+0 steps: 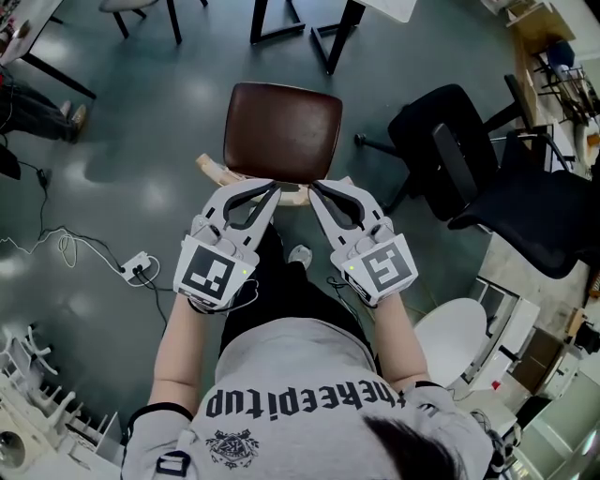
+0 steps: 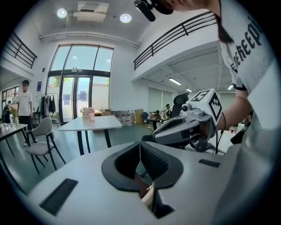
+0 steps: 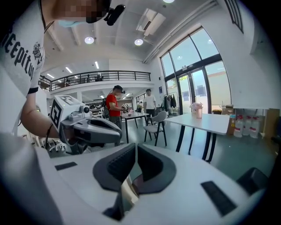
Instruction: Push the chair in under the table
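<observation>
The chair, with a brown seat and a curved light-wood backrest, stands on the grey floor just in front of me. The table's black legs and a corner of its white top lie beyond it. My left gripper and right gripper hover side by side over the middle of the backrest, both shut with nothing between the jaws. In the left gripper view the gripper shows wood just below it. The right gripper shows the same wood below, and the white table ahead.
A black office chair stands close on the right, with a white seat nearer me. A power strip with cables lies on the floor at left. A grey chair and people stand farther off.
</observation>
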Demonstrator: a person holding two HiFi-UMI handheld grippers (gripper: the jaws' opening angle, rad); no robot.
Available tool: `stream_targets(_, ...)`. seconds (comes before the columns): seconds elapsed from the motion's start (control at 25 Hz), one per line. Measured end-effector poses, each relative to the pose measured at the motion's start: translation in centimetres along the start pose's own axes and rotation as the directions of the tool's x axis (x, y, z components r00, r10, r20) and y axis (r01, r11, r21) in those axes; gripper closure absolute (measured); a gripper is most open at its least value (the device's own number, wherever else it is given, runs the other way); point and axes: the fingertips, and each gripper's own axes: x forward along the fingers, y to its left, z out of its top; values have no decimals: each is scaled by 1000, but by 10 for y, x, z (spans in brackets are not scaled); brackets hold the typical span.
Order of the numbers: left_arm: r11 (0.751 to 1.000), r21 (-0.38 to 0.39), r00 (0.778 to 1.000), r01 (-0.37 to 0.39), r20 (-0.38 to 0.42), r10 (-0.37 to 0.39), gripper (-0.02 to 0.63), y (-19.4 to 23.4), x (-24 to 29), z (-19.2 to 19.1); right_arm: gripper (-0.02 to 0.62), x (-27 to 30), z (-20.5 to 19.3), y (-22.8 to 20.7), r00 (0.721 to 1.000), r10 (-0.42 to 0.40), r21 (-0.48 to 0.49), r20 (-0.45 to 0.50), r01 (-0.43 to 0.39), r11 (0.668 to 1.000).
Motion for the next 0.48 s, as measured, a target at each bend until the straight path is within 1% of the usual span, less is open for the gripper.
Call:
stream_targets(0.2,999,5,998,43,-42,-42,589,5,8,-19,574,16,-23,0,998,29,0,-61,-29,1000)
stream_targets(0.36,998,24,995,59,-85,-57,588,11,13,-36,551,27,-41,0,993,44,-3,-110,-45,999)
stream_targets(0.48,996,46,989,74,-130,-67,588,12,16,-53,520,32,-55,2,987,62,-5,-148,-64,998)
